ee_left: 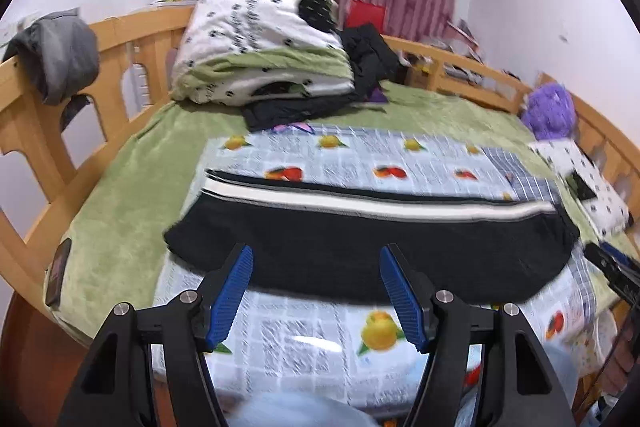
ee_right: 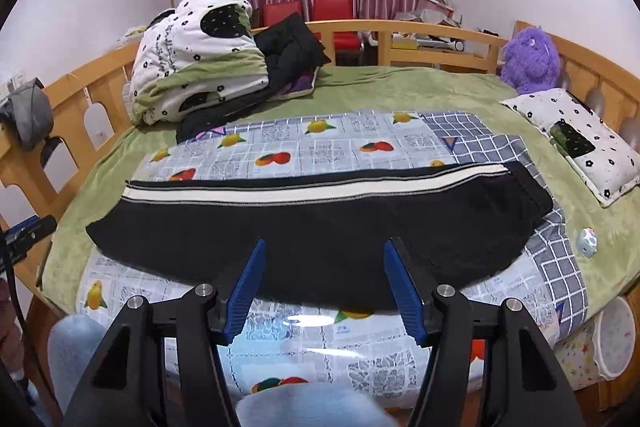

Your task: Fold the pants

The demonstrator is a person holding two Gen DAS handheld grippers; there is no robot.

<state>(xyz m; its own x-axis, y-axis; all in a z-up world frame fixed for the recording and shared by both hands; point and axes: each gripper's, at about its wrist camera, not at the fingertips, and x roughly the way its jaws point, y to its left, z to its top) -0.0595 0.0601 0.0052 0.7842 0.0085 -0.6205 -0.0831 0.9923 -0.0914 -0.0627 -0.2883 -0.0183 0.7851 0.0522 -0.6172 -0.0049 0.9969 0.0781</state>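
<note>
Black pants (ee_left: 360, 243) with a white side stripe (ee_left: 360, 205) lie flat and stretched crosswise on a fruit-print sheet (ee_left: 304, 343) over the bed. In the right wrist view the same pants (ee_right: 320, 227) run from left to right, with the stripe (ee_right: 320, 193) along their far edge. My left gripper (ee_left: 316, 249) hovers above the near edge of the pants, open, with nothing between its blue pads (ee_left: 230, 295). My right gripper (ee_right: 327, 242) is likewise open and apart from the cloth. The sheet's near edge is partly hidden by both grippers.
A folded white-and-green quilt (ee_right: 192, 67) and black clothes (ee_right: 288, 47) are piled at the back left. A purple plush toy (ee_right: 528, 55), a spotted pillow (ee_right: 580, 143) and a small ball (ee_right: 587, 241) lie at the right. A wooden rail (ee_left: 24, 131) rings the bed; a grey garment (ee_left: 60, 51) hangs on it.
</note>
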